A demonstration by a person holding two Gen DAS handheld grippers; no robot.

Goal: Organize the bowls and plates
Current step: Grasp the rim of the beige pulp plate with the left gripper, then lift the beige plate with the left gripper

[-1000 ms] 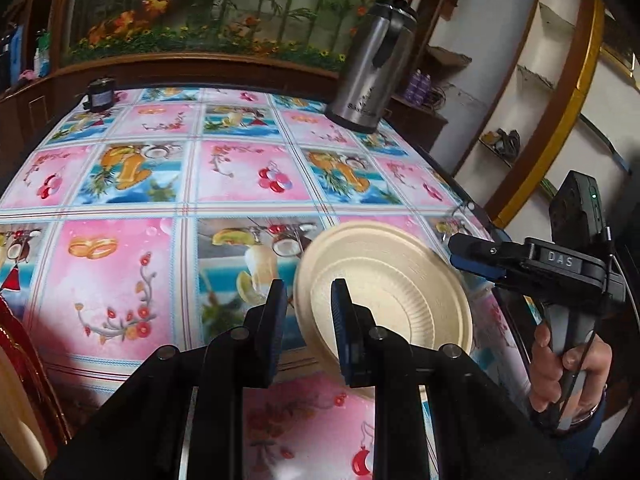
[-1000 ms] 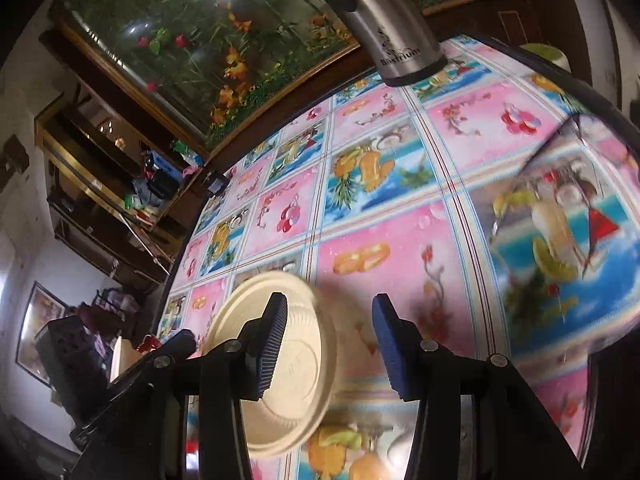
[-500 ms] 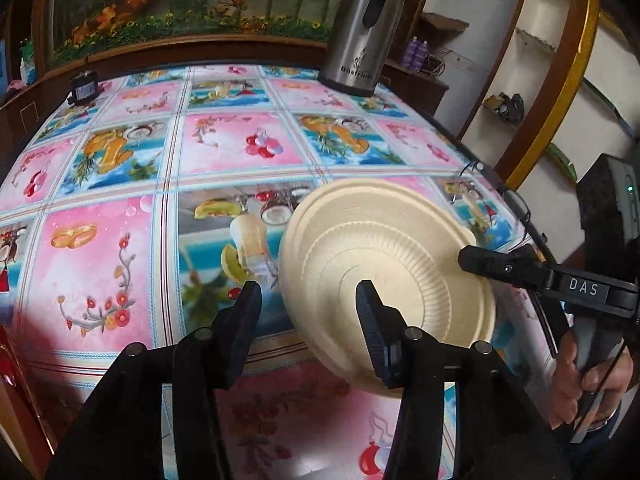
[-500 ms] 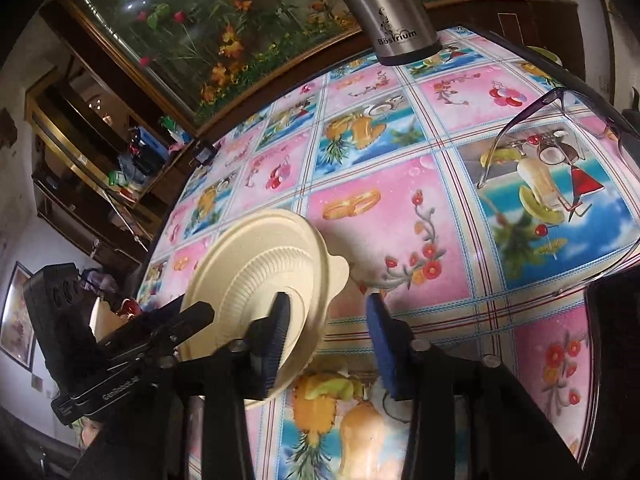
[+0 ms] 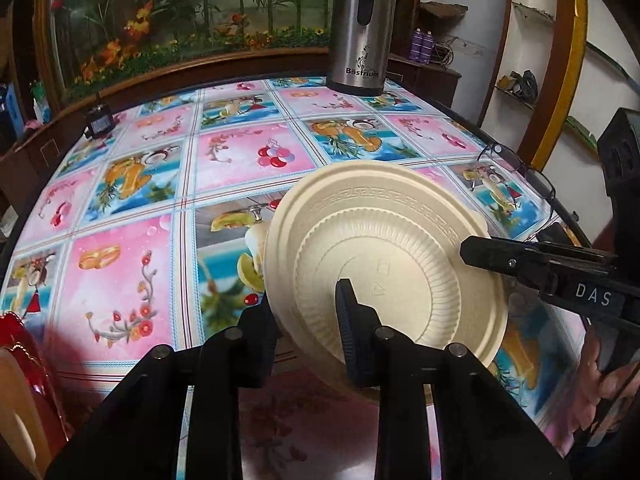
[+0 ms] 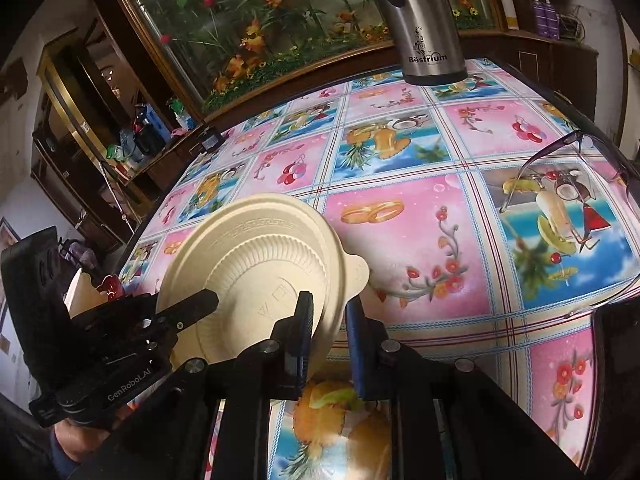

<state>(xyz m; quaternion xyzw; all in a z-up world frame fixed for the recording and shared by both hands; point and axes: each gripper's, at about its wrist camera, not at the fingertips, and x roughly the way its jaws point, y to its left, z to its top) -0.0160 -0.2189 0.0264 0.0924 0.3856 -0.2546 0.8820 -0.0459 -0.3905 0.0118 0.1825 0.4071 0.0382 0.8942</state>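
A cream plate (image 5: 384,256) is held tilted above the tablecloth, its underside facing both cameras; it also shows in the right wrist view (image 6: 260,272). My right gripper (image 6: 326,312) is shut on the plate's rim and shows in the left wrist view (image 5: 480,254) at the plate's right edge. My left gripper (image 5: 308,320) straddles the plate's near rim with its fingers apart, open; it shows in the right wrist view (image 6: 200,306) at the plate's left side.
A steel thermos (image 5: 360,28) stands at the table's far edge. Eyeglasses (image 6: 568,172) lie on the right of the colourful tablecloth (image 5: 140,200). A red holder with cream dishes (image 5: 16,380) sits at the near left. A small black device (image 5: 98,120) sits far left.
The left gripper let go of the plate and opened. The right gripper closed on the plate's rim. The plate tilted up and grew larger in both views.
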